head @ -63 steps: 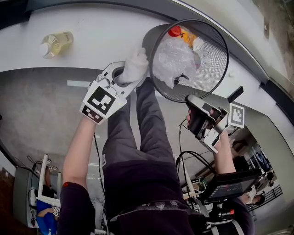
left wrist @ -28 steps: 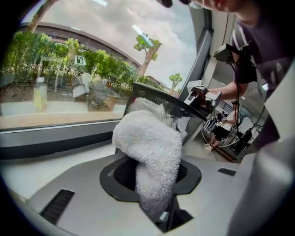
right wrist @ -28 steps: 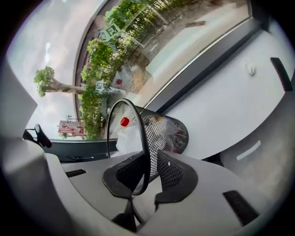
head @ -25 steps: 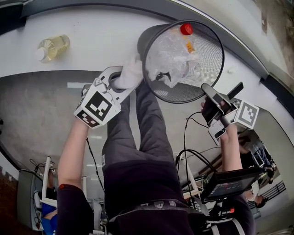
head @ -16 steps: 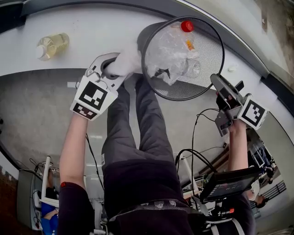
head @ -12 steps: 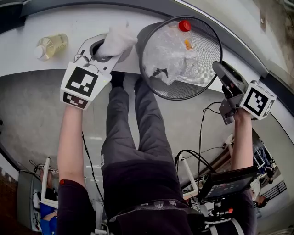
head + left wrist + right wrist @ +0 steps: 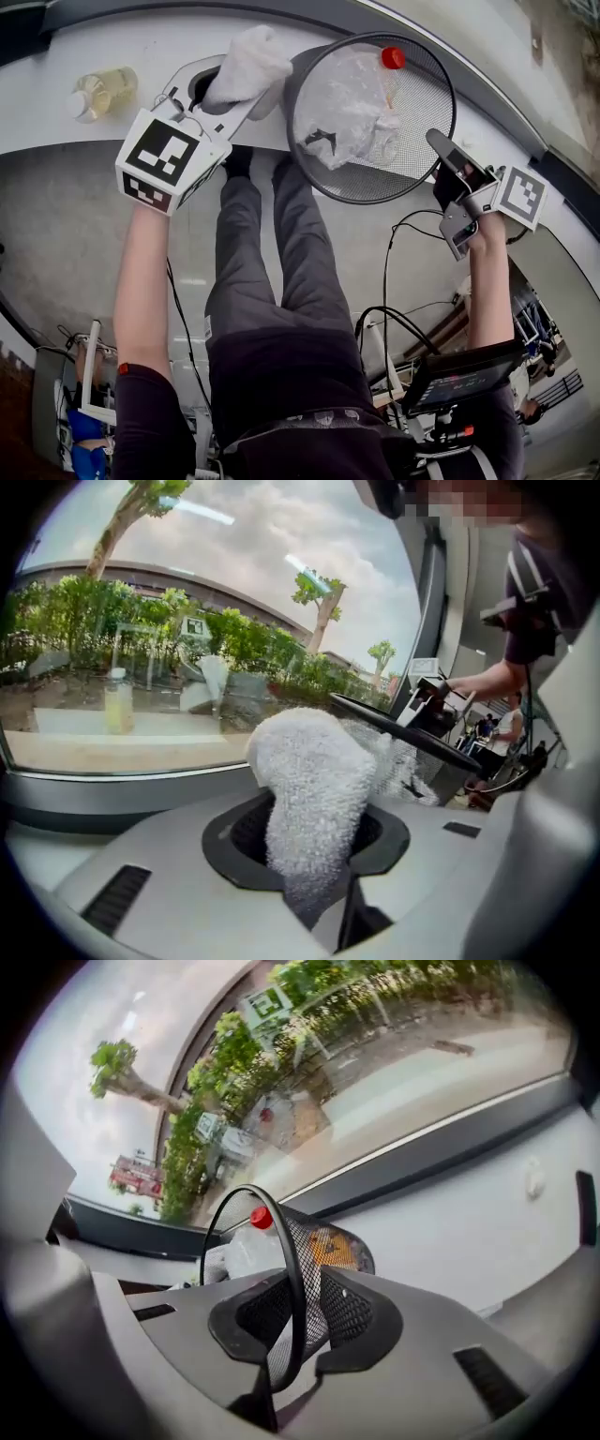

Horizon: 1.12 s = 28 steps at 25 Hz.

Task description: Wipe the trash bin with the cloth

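White sill (image 7: 47, 47) below window, bin (image 7: 422, 122) on it. Left gripper (image 7: 234, 94) clamping cloth (image 7: 248, 61) just left of bin. Right gripper (image 7: 442, 155) jaws just closing, now pinching bin's right rim. Judging wiping under way; next calls for pressing cloth onto bin's wall.

1. The cloth (image 7: 314, 780) is white, nubby terry, soft and matt.
2. The trash bin (image 7: 427, 103) is black wire mesh, metal-looking, with a smooth rim.
3. Crumpled clear plastic (image 7: 342, 103) inside it looks glossy.
4. The left tool (image 7: 309, 832) and right tool (image 7: 305, 1321) have smooth, matt grey plastic shells.
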Each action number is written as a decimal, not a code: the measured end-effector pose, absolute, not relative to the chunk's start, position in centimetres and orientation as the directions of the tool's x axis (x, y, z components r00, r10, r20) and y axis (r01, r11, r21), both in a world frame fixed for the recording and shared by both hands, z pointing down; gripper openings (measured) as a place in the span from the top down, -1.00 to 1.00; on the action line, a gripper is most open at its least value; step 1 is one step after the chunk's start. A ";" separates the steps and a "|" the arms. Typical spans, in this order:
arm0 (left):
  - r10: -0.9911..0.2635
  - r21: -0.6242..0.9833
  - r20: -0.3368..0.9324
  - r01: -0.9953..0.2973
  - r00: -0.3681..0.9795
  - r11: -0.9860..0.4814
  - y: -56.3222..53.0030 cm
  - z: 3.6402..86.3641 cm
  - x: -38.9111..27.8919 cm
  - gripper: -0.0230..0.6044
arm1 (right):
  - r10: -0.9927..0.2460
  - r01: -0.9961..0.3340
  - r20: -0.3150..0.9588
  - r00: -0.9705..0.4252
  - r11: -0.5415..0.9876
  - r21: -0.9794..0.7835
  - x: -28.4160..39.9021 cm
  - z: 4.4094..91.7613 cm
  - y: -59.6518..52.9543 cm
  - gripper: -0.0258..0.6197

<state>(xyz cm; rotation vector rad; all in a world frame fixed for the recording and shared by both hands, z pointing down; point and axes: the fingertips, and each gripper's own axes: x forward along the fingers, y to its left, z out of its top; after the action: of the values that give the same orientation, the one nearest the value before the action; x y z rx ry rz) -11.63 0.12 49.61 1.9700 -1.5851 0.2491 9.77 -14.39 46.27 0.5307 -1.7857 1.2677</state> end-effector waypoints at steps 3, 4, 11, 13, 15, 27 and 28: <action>-0.806 0.361 0.490 -0.919 0.330 -0.157 1.6 50.3 -8.6 0.55 | 0.161 -0.759 0.805 -0.570 0.271 -0.592 11.2 46.5 -11.6 0.70; -0.803 0.368 0.490 -0.916 0.338 -0.161 1.9 50.6 -8.3 0.55 | 0.163 -0.762 0.799 -0.579 0.240 -0.601 11.5 46.7 -11.1 0.70; -0.715 0.427 0.511 -0.863 0.477 -0.270 3.8 52.5 -4.2 0.55 | 0.094 -0.742 0.737 -0.670 -0.047 -0.669 12.1 47.2 -9.9 0.66; -0.685 0.442 0.497 -0.835 0.532 -0.328 4.4 52.2 -1.5 0.55 | 0.088 -0.721 0.715 -0.693 -0.102 -0.686 11.8 47.2 -9.1 0.65; -0.653 0.459 0.480 -0.802 0.586 -0.383 4.9 51.8 1.5 0.55 | 0.114 -0.701 0.692 -0.713 -0.165 -0.694 11.4 47.4 -7.6 0.65; -0.710 0.316 0.611 -0.930 0.350 -0.186 3.7 53.7 -6.6 0.55 | 0.162 -0.740 0.730 -0.664 -0.007 -0.672 11.8 46.9 -6.3 0.54; -0.742 0.308 0.593 -0.939 0.313 -0.150 2.8 53.0 -8.7 0.55 | 0.156 -0.755 0.754 -0.638 0.065 -0.652 12.2 46.7 -7.0 0.53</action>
<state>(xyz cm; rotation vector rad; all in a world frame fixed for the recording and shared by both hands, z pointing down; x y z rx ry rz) -8.67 2.78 52.95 1.9491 -1.4845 0.4001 12.17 -7.03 46.68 0.6075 -1.6479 1.6591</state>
